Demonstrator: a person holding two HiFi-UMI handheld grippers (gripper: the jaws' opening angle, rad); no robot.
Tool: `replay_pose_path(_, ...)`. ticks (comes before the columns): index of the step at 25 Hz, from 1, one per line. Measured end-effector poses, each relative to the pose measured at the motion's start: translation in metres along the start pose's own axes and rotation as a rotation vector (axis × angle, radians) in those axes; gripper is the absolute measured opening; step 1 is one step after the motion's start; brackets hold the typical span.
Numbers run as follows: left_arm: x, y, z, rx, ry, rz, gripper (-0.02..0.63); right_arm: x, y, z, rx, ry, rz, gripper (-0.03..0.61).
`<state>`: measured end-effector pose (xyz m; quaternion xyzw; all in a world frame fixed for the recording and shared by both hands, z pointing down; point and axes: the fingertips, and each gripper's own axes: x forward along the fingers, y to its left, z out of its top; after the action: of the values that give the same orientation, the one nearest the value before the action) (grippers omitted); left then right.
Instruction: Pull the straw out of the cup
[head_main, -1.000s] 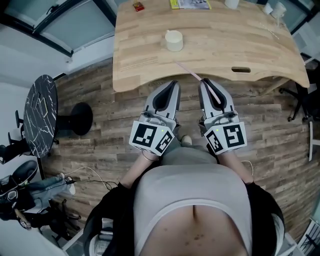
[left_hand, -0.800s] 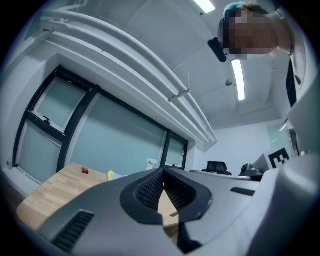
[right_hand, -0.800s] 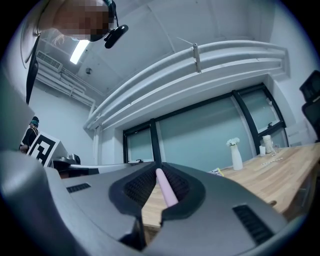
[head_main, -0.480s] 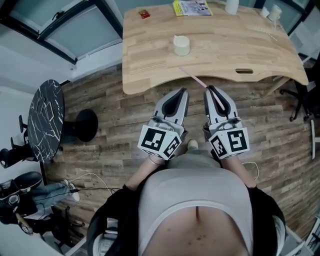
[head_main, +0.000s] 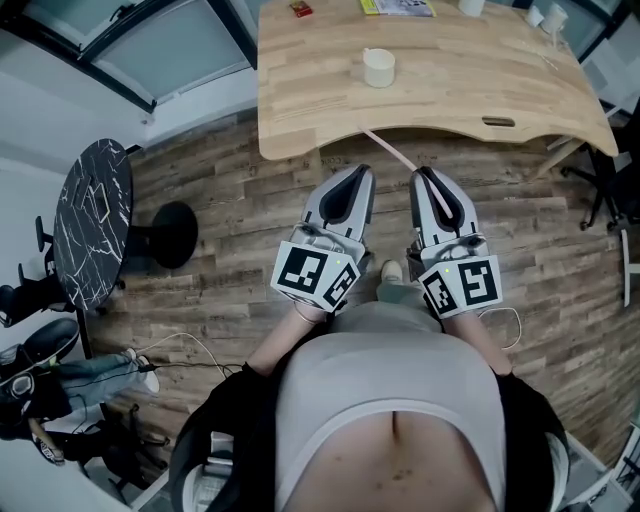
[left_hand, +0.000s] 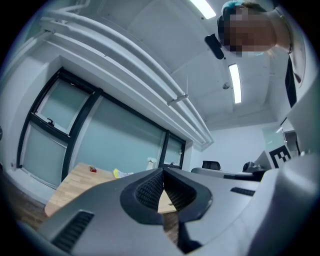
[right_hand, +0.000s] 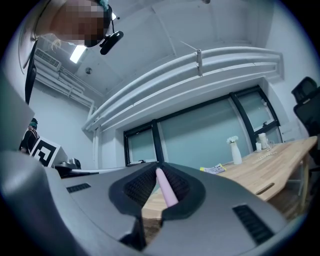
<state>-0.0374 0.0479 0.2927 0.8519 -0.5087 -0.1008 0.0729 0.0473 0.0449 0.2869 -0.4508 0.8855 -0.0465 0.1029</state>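
A cream cup (head_main: 378, 67) stands on the wooden table (head_main: 450, 90), with no straw in it. The pink straw (head_main: 390, 150) is outside the cup and slants from over the table's near edge back to my right gripper (head_main: 420, 173), which is shut on its end. In the right gripper view the straw (right_hand: 167, 190) lies pinched between the dark pads of the right gripper (right_hand: 159, 171). My left gripper (head_main: 362, 171) hangs beside it over the wood floor. Its tips meet with nothing between them, as the left gripper view (left_hand: 163, 172) also shows.
A black marbled round table (head_main: 85, 230) and a black round base (head_main: 170, 235) stand at the left. The far table edge carries a red item (head_main: 301, 9), a yellow booklet (head_main: 398, 7) and a white vase (right_hand: 234, 152). An office chair (head_main: 610, 190) is at the right, and cables (head_main: 170, 350) lie on the floor.
Both grippers have drawn back from the table, the right one carrying the straw with it. The table and cup now lie farther off, and more floor shows between them and the grippers.
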Motion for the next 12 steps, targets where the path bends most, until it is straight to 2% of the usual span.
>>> replay_pose_path(12,-0.058,-0.024,0.000,-0.004,-0.011,-0.025,0.005,-0.048,0.046,-0.005,-0.013,0.001,-0.018,0.052)
